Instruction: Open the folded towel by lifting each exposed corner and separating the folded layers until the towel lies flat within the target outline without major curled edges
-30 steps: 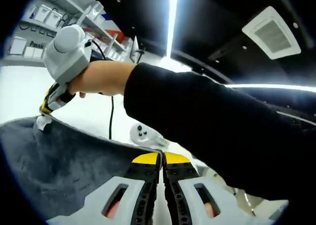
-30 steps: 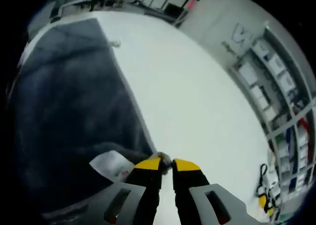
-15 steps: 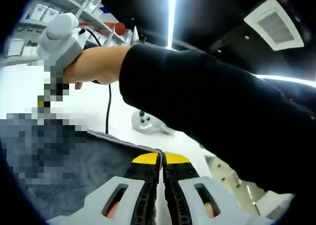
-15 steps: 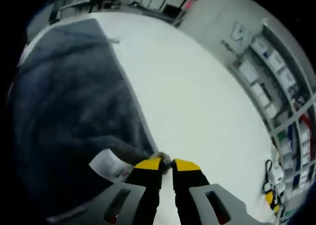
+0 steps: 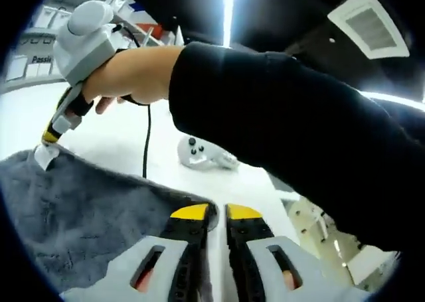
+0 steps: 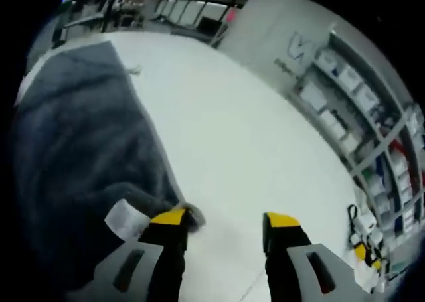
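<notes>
right gripper (image 6: 226,221) open, towel (image 6: 73,162) edge beside

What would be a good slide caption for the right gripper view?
The right gripper, jaws wide apart, beside the corner of a dark grey towel on a white table.

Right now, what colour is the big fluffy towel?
Dark grey. The towel shows its colour best in the left gripper view.
</notes>
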{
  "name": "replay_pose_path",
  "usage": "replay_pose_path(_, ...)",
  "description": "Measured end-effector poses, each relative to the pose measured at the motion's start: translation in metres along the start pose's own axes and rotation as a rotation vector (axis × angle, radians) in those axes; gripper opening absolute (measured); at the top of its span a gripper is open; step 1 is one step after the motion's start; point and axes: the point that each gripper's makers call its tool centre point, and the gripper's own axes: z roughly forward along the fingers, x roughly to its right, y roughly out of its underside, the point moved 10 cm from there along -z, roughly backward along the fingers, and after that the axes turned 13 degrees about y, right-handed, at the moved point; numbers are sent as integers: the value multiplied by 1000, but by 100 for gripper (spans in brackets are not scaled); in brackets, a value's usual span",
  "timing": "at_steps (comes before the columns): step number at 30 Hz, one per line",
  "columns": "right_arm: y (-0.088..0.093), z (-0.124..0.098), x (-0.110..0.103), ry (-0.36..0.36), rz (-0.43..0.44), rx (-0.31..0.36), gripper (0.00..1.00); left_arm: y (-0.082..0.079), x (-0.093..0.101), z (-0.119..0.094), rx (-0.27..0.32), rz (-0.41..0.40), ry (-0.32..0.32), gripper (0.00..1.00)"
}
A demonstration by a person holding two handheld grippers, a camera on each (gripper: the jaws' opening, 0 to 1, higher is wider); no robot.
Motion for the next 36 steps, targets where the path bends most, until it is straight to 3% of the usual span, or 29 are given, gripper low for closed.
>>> replay_pose_path(4,13,-14,6,18,-31,-91,64,-1,-1,1,12,8,-7,29)
replay_pose_path(6,24,-19,9,-21,-26,-154,69,-1,-1,1,25,2,-7,29)
replay_pose_path(8,31,-24,13,-31,-55,-180,69,-3,-2,0,37,-6,-3,29)
replay_pose_path(15,47,-36,23,-33,-3,-257,70,-11,-5,-10,96,-41,-1,28)
replay_pose_path(19,63,-59,9,-56,31,-339,70,-14,-4,-13,107,-33,-7,26)
replay_pose_path(22,67,-72,1,-47,27,-331,66,-16,-2,-15,111,-13,-19,28)
replay_pose_path(24,70,-81,1,-31,-55,-315,63,-16,-2,-16,112,-8,-24,28)
replay_pose_path(28,74,-101,6,-65,-11,-324,63,-12,-6,-16,93,3,-50,27)
replay_pose_path(32,63,-107,19,-23,29,-293,57,-4,-10,-12,40,24,-83,26)
replay_pose_path(36,47,-102,11,-28,32,-274,57,-2,-5,-11,-74,242,-150,26)
